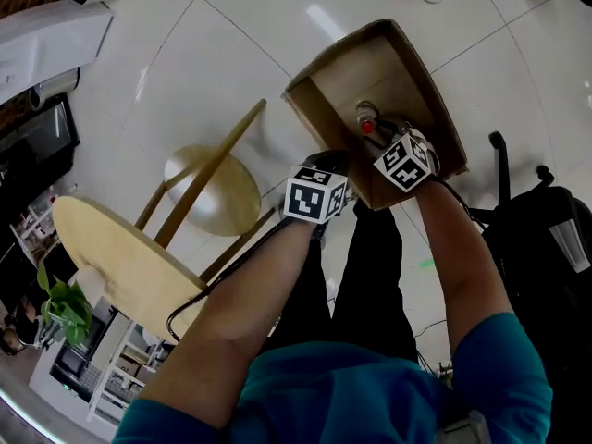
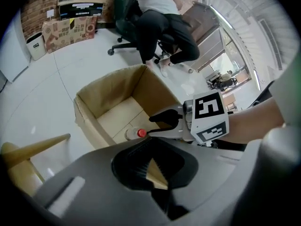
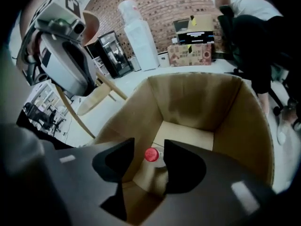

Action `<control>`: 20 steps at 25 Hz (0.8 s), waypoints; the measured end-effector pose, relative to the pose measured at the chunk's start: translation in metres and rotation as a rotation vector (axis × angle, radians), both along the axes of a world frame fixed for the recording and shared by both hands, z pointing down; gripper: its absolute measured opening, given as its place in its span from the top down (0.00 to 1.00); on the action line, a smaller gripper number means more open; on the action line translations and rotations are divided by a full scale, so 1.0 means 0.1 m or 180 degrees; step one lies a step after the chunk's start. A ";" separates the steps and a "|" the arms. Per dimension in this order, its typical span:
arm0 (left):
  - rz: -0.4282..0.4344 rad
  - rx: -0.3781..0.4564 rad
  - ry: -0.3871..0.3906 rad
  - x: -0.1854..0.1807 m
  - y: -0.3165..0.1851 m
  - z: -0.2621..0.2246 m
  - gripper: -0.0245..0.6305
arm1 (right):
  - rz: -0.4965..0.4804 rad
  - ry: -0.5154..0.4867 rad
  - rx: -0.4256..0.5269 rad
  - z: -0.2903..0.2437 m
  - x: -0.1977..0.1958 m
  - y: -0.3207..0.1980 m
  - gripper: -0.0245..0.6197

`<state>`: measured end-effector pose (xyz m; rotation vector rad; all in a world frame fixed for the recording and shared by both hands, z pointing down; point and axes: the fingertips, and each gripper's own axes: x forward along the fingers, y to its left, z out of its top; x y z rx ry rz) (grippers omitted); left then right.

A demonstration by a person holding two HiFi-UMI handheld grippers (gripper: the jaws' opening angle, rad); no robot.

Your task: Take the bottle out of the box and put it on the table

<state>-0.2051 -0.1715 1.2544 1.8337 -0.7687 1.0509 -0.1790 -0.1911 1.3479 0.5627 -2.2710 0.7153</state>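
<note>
Right gripper (image 3: pixel 148 146) hangs over the open cardboard box (image 3: pixel 188 98), jaws wide, nothing clamped. The bottle (image 3: pixel 155 158) stands upright on the box floor by a corner. Its red cap (image 3: pixel 151 155) shows in the gap between the jaws, lower down and clear of both pads. Left gripper (image 2: pixel 153 167) is above the box's near edge, jaws pinched together, empty. Printed cartons (image 3: pixel 190 53) by the brick wall, writing too small to read.
</note>
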 end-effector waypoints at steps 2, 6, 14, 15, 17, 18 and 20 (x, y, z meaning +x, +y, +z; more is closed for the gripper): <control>0.0067 -0.0069 -0.0046 -0.03 0.09 0.24 0.96 | -0.0188 0.0172 0.0026 0.19 -0.07 0.06 0.65; 0.0129 -0.0169 -0.0175 -0.11 0.16 0.59 0.96 | -0.0432 0.0421 0.0049 0.52 -0.18 0.16 0.65; -0.0007 -0.0218 -0.0026 -0.04 0.07 0.67 0.96 | -0.0717 0.0856 0.0199 0.96 -0.23 0.20 0.69; -0.0032 -0.0218 -0.0013 -0.04 0.06 0.68 0.96 | -0.0732 0.0876 0.0243 0.98 -0.23 0.18 0.69; -0.0058 -0.0215 -0.0005 -0.04 0.05 0.71 0.96 | -0.0766 0.0909 0.0319 0.99 -0.24 0.13 0.69; -0.0074 -0.0215 -0.0004 -0.04 0.04 0.72 0.96 | -0.0781 0.0917 0.0350 0.99 -0.25 0.13 0.69; -0.0133 -0.0215 0.0009 -0.06 0.03 0.74 0.96 | -0.0794 0.0915 0.0415 0.99 -0.26 0.13 0.70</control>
